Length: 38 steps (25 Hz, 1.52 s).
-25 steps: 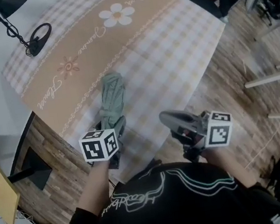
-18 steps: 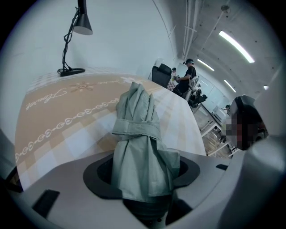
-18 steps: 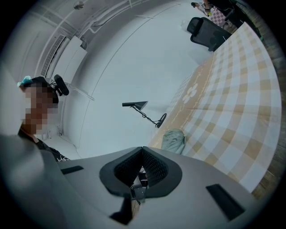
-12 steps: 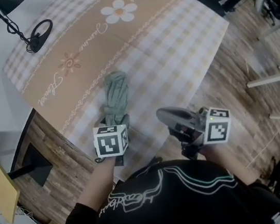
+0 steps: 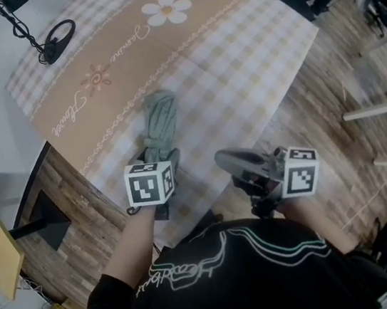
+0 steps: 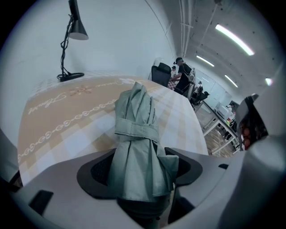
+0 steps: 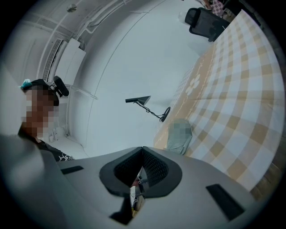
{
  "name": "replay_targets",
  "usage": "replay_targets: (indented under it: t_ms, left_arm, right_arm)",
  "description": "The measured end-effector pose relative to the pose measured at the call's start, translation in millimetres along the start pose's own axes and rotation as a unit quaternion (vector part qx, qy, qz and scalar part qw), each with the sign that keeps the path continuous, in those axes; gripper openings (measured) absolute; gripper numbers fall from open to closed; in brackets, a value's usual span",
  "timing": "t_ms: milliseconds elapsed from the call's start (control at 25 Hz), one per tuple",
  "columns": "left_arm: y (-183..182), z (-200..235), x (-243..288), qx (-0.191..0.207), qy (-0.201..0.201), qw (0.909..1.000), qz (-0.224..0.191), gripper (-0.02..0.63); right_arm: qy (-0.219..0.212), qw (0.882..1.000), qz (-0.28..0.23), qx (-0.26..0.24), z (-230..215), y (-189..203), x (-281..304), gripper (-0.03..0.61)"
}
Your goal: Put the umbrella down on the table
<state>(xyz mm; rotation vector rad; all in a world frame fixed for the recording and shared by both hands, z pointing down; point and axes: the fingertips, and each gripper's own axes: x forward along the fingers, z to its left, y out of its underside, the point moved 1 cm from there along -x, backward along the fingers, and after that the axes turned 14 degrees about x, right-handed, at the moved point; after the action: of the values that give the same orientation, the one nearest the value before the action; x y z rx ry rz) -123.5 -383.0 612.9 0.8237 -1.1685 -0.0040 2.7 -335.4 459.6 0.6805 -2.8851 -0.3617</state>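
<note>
Loosening my left gripper, jaws just been opening around the soft, light umbrella, best grasped at its strap; right gripper pressed together, empty.

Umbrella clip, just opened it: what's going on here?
A person with a claw in each hand is putting a folded green umbrella down on the checked table. The umbrella lies on the cloth near the front edge, between the jaws of the left claw. Those jaws have just been opening and do not appear to pinch it. The right claw is shut and empty, held beside the table's edge.
</note>
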Motion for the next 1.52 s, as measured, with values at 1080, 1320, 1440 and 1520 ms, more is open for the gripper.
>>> replay_targets:
  t_ms: [1080, 1320, 1440, 1520]
  left_arm:
    - [-29, -145, -226, -0.114, 0.168, 0.9396, -0.275, 0.041]
    - [-15, -195, -258, -0.086, 0.189, 0.9269, -0.313, -0.003]
    - [-9, -214, -270, -0.083, 0.198, 0.9193, -0.33, -0.003]
    - [-4, -226, -277, -0.083, 0.202, 0.9164, -0.335, -0.003]
  right_arm:
    - [-0.066, 0.995, 0.038, -0.065, 80, 69, -72, 0.012]
    - [-0.083, 0.993, 0.038, -0.08, 106, 96, -100, 0.012]
    - [-0.094, 0.991, 0.038, -0.088, 118, 108, -113, 0.012]
    - [-0.101, 0.99, 0.038, -0.092, 126, 116, -123, 0.012]
